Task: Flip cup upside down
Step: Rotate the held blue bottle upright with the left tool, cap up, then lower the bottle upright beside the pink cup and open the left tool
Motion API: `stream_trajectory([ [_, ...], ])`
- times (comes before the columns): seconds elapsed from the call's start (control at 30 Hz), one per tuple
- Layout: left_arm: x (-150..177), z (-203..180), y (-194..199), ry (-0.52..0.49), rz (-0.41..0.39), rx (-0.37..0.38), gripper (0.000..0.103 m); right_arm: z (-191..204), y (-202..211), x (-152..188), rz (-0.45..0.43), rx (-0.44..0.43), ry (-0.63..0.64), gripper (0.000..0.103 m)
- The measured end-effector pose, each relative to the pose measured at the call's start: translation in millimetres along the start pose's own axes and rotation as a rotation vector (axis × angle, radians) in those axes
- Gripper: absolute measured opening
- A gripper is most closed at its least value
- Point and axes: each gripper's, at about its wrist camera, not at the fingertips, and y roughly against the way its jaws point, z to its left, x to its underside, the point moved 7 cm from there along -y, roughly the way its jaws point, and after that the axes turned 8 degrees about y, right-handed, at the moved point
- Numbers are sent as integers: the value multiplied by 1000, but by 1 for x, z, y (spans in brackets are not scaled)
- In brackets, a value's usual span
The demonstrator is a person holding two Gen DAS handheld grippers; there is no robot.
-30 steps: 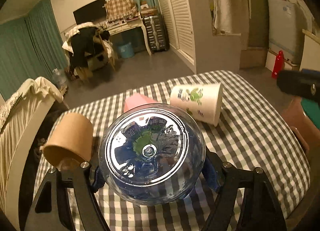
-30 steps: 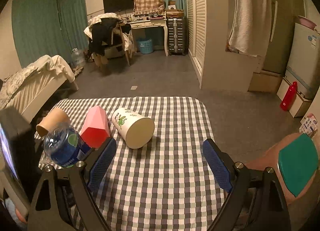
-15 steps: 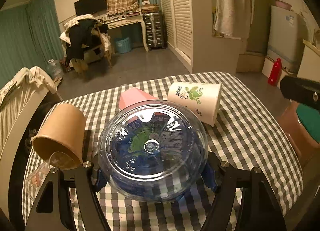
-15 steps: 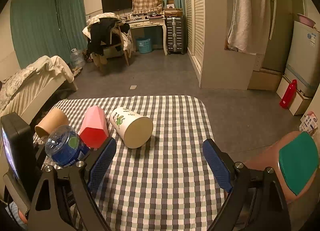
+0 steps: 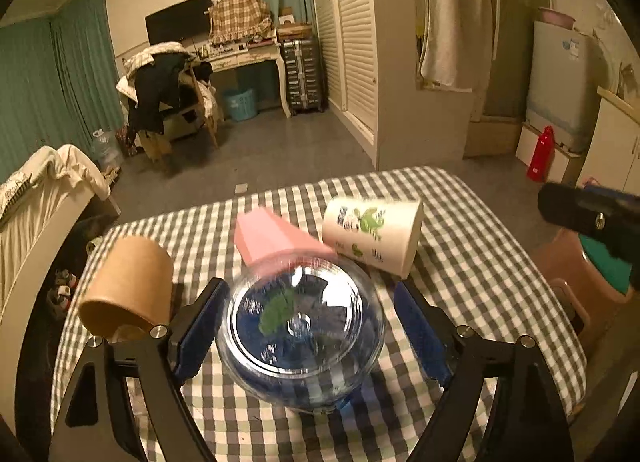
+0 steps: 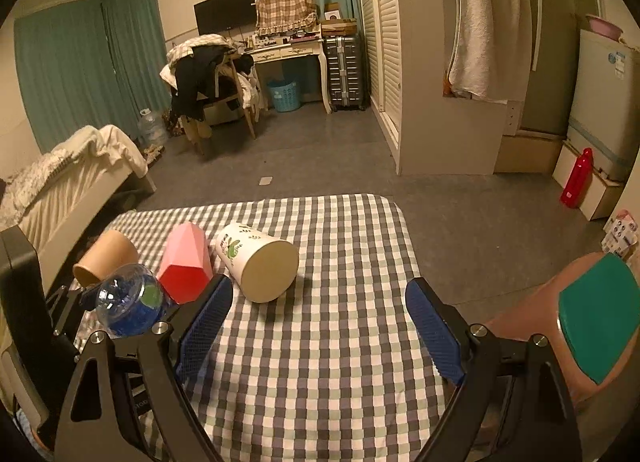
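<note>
A clear glass cup with a blue lower part (image 5: 302, 336) stands bottom-up on the checked table, between the open fingers of my left gripper (image 5: 308, 326); small gaps show on both sides and the cup looks motion-blurred. It also shows in the right wrist view (image 6: 130, 306). A white cup with green frog prints (image 5: 372, 234) lies on its side behind it, also in the right wrist view (image 6: 258, 262). A pink faceted cup (image 5: 276, 240) and a brown paper cup (image 5: 128, 290) lie on their sides. My right gripper (image 6: 320, 326) is open and empty above the table.
The checked tablecloth (image 6: 320, 362) covers a small table with edges close on all sides. A brown stool with a teal seat (image 6: 596, 326) stands at the right. A bed (image 6: 68, 174) lies to the left.
My left gripper has opened and let go of the glass cup, which now sits lower on the table. The right gripper has hardly moved.
</note>
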Motion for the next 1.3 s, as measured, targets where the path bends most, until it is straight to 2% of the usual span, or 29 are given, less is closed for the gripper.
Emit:
stream_trajectory([
  [0.43, -31, 4, 26, 10, -72, 11, 87, -12, 16, -4, -39, -4, -43, 88],
  [0.67, -24, 17, 32, 43, -69, 1, 87, -12, 20, -4, -45, -5, -37, 88],
  [1.13, 0, 17, 20, 83, 9, 62, 87, -2, 18, -4, -37, -1, -18, 88],
  [1.3, -4, 20, 32, 81, -25, 59, 87, -4, 17, -4, -40, 1, -18, 88],
])
